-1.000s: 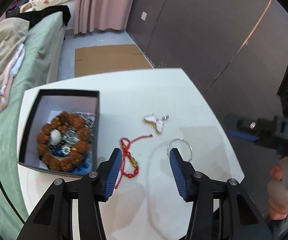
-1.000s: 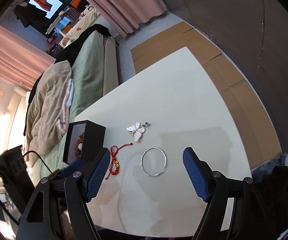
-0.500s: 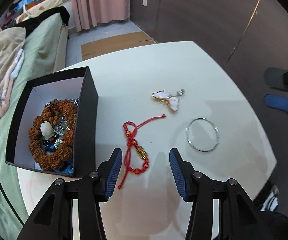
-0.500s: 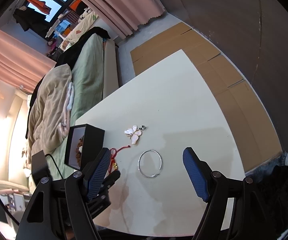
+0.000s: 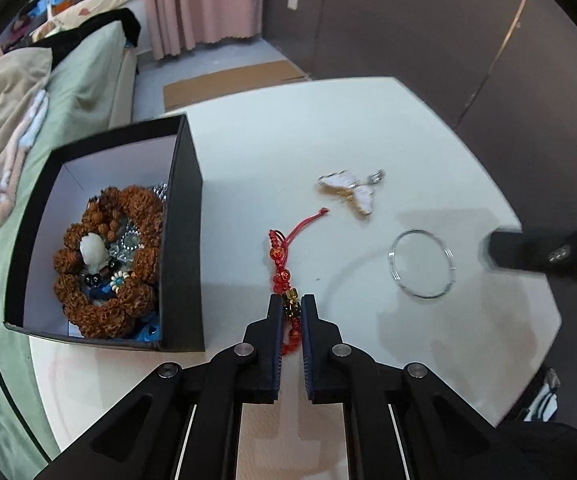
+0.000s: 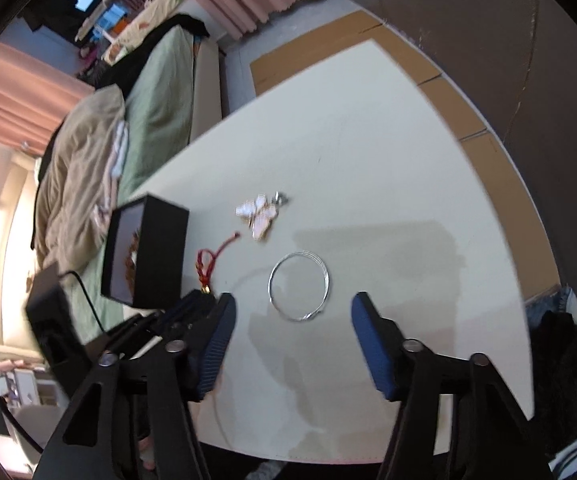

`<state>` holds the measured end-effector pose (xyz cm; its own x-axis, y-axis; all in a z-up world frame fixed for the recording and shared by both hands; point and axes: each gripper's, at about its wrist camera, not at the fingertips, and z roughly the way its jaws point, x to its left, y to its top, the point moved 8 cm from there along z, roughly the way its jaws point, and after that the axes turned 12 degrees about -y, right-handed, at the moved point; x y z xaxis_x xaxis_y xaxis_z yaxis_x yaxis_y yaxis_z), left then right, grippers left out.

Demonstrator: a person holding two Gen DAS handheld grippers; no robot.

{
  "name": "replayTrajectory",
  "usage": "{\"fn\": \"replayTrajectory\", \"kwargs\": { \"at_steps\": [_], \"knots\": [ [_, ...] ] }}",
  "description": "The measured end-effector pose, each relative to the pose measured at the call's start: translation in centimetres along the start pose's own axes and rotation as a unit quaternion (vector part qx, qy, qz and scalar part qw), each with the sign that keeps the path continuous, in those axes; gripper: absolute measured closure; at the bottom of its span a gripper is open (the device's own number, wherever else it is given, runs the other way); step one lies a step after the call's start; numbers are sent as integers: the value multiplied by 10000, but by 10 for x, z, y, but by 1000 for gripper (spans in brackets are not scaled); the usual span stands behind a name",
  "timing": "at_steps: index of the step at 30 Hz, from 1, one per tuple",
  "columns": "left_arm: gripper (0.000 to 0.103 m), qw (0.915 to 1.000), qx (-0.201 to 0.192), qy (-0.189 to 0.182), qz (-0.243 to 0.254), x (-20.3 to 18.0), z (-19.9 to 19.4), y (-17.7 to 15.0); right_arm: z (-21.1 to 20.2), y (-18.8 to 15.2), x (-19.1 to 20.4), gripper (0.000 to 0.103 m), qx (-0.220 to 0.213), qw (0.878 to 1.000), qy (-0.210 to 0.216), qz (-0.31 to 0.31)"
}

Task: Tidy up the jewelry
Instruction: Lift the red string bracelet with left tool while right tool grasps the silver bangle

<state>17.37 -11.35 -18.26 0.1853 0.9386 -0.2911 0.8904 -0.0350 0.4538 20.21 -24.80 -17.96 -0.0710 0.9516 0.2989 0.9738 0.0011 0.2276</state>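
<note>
Red beaded cord bracelet (image 5: pixel 284 276), lying on the desk (image 5: pixel 280 152) beside the black box (image 5: pixel 182 248), is pinched as the left hand-held gripper (image 5: pixel 291 308) closes; right hand-held gripper (image 6: pixel 292 312), closing on nothing, hangs above the silver bangle (image 6: pixel 299 286); next, lift and box the bracelet.

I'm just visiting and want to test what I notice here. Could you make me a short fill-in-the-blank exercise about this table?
1. The left hand-held gripper is closing on the ____ beaded cord bracelet.
2. The brown bead bracelet lies inside the ____ box.
3. The pendant beside the silver bangle is shaped like a ____.

Missing words: red; black; butterfly
</note>
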Motion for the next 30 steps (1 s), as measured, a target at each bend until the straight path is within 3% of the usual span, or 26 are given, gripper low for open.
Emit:
{"fn": "replayTrajectory", "kwargs": {
  "at_steps": [2,4,12,15,19,25,30],
  "knots": [
    [95,9998,-115,-141,-3,-4,-10,3,8,-3,2,64,88,9999,-73,-25],
    [95,9993,-252,-254,-50,-6,-20,9,15,-4,3,70,147,9997,-174,-22],
    [95,9959,-663,-564,-262,1,-57,22,30,-3,5,71,67,9969,-751,-213],
    [95,9940,-803,-660,-341,5,-69,26,31,-1,6,76,-56,9947,-969,-332],
    [95,9913,-1007,-726,-426,9,-87,30,33,3,10,95,-261,9875,-1408,-663],
    [95,9866,-1274,-844,-578,25,-110,37,28,12,16,100,-407,9896,-1231,-629],
    [95,9828,-1509,-823,-675,41,-130,43,8,24,31,101,-758,9930,-745,-508]
  ]
}}
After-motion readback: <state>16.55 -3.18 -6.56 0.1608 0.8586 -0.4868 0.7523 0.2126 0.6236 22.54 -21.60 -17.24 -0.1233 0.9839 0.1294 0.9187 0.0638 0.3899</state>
